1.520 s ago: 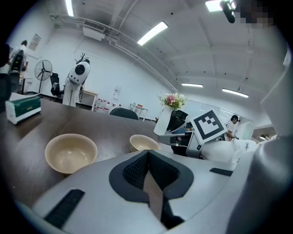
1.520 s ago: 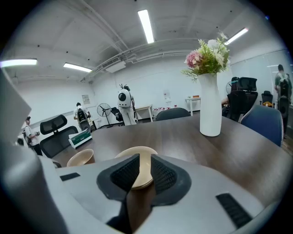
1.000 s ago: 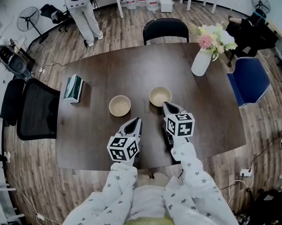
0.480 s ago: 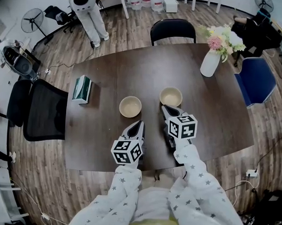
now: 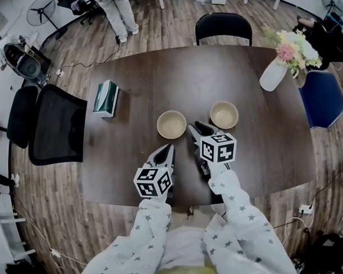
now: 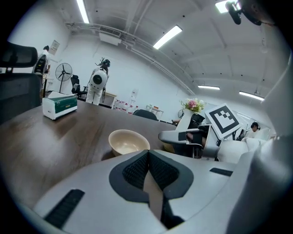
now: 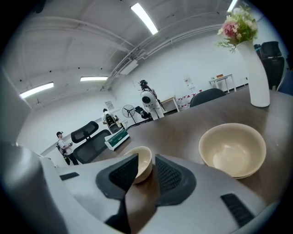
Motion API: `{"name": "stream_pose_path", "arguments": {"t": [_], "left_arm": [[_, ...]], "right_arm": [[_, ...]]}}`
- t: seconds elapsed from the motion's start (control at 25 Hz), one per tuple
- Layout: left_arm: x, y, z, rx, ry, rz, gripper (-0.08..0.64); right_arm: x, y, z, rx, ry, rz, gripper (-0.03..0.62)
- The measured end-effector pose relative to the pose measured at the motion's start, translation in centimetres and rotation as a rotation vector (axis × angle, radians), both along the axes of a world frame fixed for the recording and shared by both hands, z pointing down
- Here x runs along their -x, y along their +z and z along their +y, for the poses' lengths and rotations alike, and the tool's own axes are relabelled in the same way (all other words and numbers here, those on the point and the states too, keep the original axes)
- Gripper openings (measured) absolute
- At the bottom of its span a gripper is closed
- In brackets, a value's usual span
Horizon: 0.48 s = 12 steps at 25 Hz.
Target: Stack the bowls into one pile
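Swung the right gripper (image 5: pixel 193 127) across from the right cream bowl (image 5: pixel 224 114) to the left cream bowl (image 5: pixel 172 124) on the table (image 5: pixel 134 82), with jaws just opening, apart at its rim, and left gripper (image 5: pixel 170 146) jaws closed, empty.

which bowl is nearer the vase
The right bowl, which sits on the vase's side; the left bowl lies farther off, closer to the green box.
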<state>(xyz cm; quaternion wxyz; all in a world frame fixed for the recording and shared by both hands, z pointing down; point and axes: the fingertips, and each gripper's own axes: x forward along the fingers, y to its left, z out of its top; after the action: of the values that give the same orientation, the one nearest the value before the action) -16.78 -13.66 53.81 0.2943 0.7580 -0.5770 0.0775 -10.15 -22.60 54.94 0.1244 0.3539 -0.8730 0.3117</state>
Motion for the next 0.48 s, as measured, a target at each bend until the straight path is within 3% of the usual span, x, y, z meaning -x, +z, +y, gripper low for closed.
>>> {"name": "stream_pose_path", "arguments": {"t": [0.28,0.48], "left_arm": [[2.4,1.4,0.0,0.039,-0.017,0.003,0.026],[3.4,2.1,-0.1,0.058,-0.007,0.003,0.026]], "right_arm": [[2.8,1.9,-1.0,0.049,-0.003,0.022,0.168],[4.1,3.2,-1.8,0.084,0.014,0.041,0.173]]}}
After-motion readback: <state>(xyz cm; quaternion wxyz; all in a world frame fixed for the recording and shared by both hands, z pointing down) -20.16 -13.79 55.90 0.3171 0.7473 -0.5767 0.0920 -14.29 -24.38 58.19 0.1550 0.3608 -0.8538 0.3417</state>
